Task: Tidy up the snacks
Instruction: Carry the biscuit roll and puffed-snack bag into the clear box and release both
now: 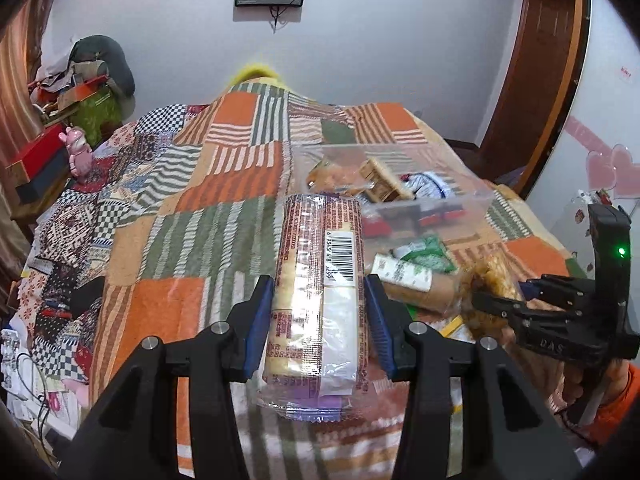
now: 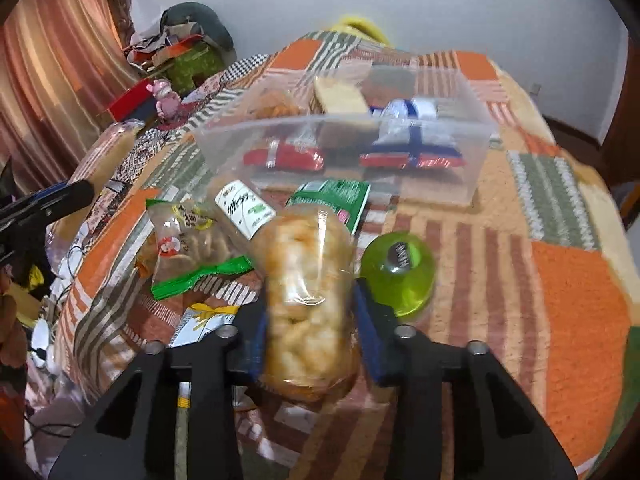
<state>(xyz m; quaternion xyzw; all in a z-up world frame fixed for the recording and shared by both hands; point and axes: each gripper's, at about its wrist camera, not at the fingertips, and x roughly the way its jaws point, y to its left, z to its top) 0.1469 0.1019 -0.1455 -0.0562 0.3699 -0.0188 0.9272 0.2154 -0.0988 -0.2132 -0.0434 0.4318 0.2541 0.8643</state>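
With both jaws closed, the left gripper [image 1: 320, 312] on a long clear-wrapped biscuit roll [image 1: 318, 280] and the right gripper [image 2: 310, 322] on a clear bag of golden puffs [image 2: 308, 280], the slick film of either may slip before reaching the clear plastic tub [image 2: 472, 152] ahead.

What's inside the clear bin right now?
In the clear bin: a red packet, a blue-and-white packet, a tan wafer block and an orange snack bag. Anything beneath these is hidden.

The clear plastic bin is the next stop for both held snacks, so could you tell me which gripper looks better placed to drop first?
Probably the right. The right gripper, holding the puffed snack bag, faces the clear bin almost straight ahead. The left gripper, with its biscuit roll, sees the bin off to the right.
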